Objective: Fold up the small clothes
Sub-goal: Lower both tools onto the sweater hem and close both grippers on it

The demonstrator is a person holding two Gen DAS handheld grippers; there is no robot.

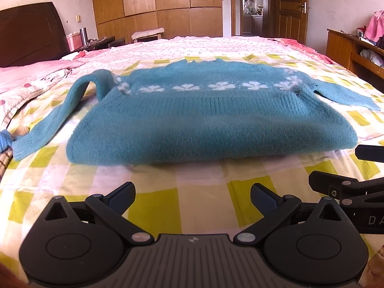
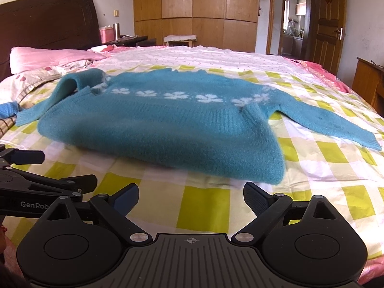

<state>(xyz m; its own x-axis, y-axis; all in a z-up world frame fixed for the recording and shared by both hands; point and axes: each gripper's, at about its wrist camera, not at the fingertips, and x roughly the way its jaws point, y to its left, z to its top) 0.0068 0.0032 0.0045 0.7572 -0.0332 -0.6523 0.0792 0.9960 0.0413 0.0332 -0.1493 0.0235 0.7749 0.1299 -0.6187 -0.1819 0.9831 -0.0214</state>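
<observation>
**Teal sweater lying on a checked bed**

A teal sweater is lying flat on the bed, its hem folded up and both sleeves spreading outward. Both tongs, left and right, are hovering open and empty just before its near edge.

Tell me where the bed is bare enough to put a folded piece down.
Free: the checked sheet between the tongs and the sweater, and the floral sheet beyond its collar. Crowded: the left side, with the sleeve and pink quilt.
</observation>
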